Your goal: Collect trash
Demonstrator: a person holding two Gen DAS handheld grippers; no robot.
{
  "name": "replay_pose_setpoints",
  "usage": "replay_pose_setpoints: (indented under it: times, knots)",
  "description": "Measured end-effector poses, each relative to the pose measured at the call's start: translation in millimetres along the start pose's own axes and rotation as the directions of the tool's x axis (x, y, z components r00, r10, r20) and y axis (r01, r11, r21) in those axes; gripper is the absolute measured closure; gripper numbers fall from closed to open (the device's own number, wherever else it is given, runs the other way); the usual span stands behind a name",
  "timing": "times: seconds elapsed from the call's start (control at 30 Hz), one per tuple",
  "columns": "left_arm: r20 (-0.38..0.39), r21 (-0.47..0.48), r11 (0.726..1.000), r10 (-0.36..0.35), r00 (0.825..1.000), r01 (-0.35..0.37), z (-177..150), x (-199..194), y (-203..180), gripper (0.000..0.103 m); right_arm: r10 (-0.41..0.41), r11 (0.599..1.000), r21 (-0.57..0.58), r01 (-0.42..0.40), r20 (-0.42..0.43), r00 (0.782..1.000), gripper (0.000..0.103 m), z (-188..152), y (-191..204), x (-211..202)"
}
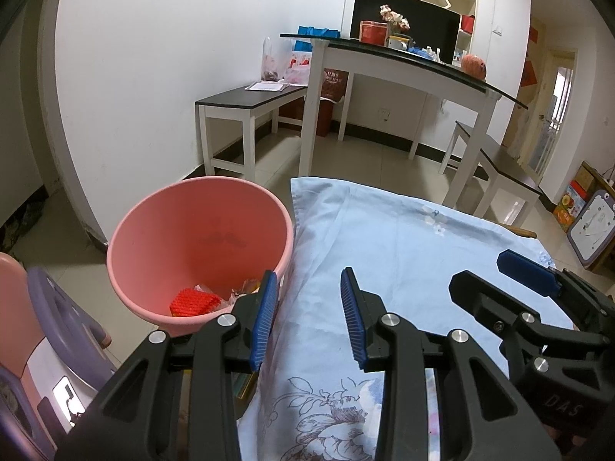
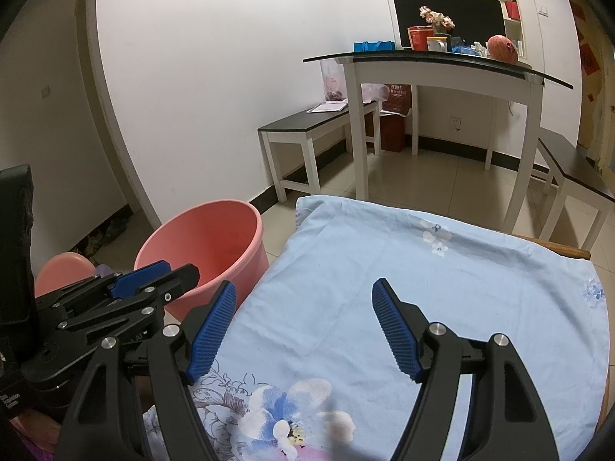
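Now both black grippers with blue ribbed pads, left (image 1: 309, 317) and right (image 2: 303, 330), hang spread wide and empty over the pale blue floral cloth (image 2: 442, 292); the red crumpled trash (image 1: 195, 302) lies inside the round pink plastic bucket (image 1: 200, 230) beside it

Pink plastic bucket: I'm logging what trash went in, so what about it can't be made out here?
- Right wrist view: the pink plastic bucket shows no bottom; its own wall hides the contents.
- Left wrist view: the left gripper finger covers part of the trash beside the red ribbed block; the crumpled pieces are too small to identify.
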State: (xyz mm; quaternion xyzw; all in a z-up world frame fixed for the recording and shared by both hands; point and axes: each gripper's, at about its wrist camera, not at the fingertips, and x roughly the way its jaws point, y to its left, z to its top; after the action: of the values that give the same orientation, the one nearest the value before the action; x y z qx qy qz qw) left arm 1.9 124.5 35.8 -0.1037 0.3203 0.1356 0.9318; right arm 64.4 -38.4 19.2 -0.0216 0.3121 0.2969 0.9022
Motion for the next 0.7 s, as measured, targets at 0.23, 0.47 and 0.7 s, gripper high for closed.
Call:
replay_pose_setpoints:
  times: [0.23,0.47,0.7]
  knots:
    - [-0.004,-0.001,1.0,-0.002,1.0,0.002,-5,1,1,0.068,0.001,1.0,0.002,-0.001,0.0,1.0,0.031,0,0,0]
    - [-0.006,-0.001,1.0,0.0,1.0,0.0,-9,1,2,0.068,0.001,1.0,0.008,-0.001,-0.003,1.0,0.031,-4,-3,1]
    - [-0.006,0.004,1.0,0.006,1.0,-0.006,-14,-1,3,0.068,-0.002,1.0,0.014,0.002,-0.006,1.0,0.031,-7,-6,3]
